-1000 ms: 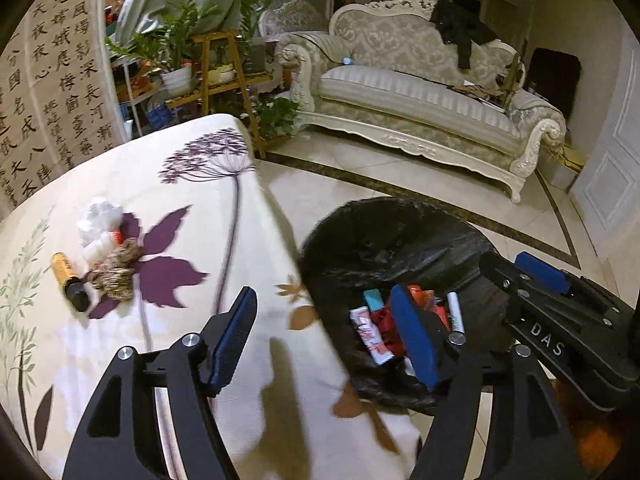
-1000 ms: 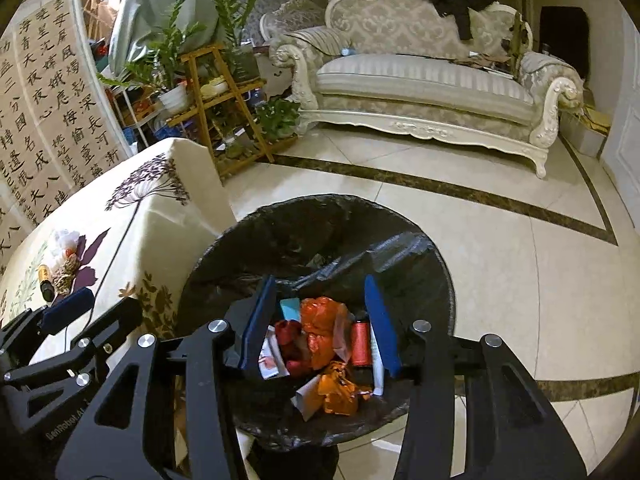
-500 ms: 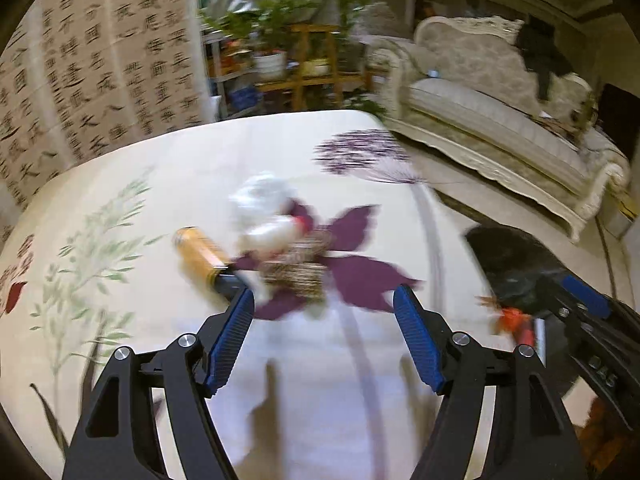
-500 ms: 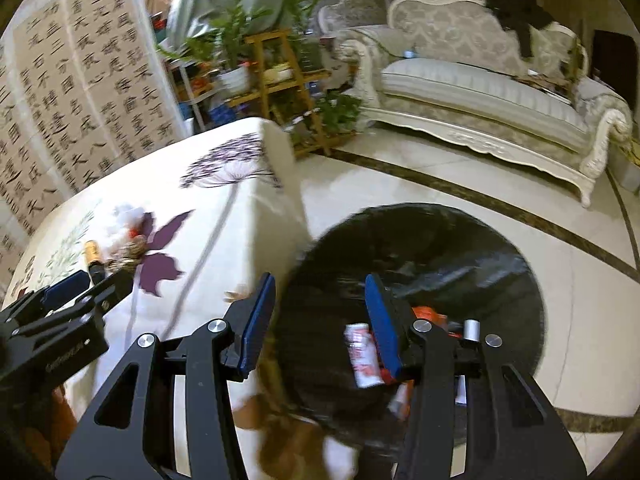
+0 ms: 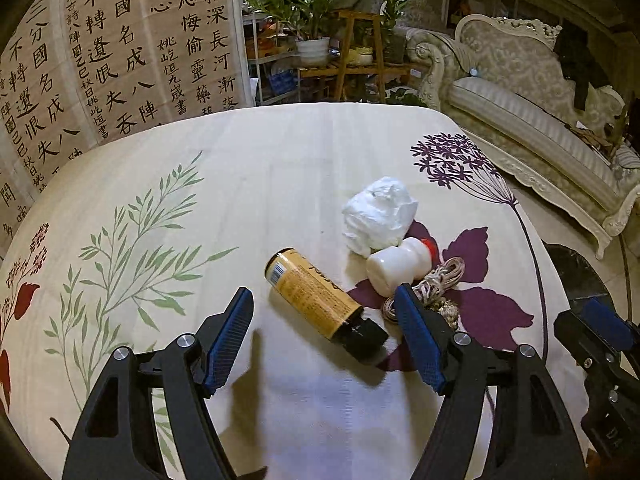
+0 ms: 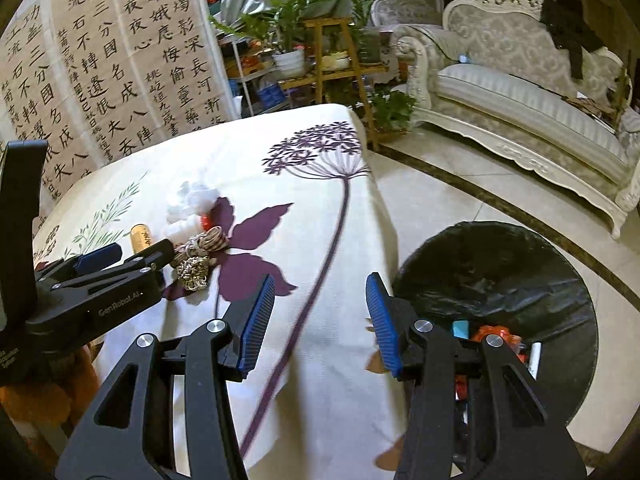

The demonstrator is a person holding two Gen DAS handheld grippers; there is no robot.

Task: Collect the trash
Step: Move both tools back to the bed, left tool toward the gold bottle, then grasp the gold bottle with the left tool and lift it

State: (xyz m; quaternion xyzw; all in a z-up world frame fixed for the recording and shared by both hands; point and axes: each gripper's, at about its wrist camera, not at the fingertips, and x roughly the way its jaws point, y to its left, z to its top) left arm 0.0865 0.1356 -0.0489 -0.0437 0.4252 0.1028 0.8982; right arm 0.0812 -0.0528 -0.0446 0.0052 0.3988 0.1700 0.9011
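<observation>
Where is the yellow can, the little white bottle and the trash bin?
yellow can (image 5: 310,292), left wrist view, middle of label.
white bottle (image 5: 394,266), left wrist view, its body.
trash bin (image 6: 500,256), right wrist view, black liner.

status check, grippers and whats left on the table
Left gripper open, empty, over the yellow can. Right gripper open, empty, between table and bin. Wad, white bottle, cord left. Nothing blocking.

- Yellow can (image 5: 311,294) is lying on its side on the cloth.
- White bottle (image 5: 400,265) is touching crumpled white bag (image 5: 379,215).
- Rope coil (image 5: 436,286) is lying beside them.
- Black-lined bin (image 6: 496,276) is holding wrappers.
</observation>
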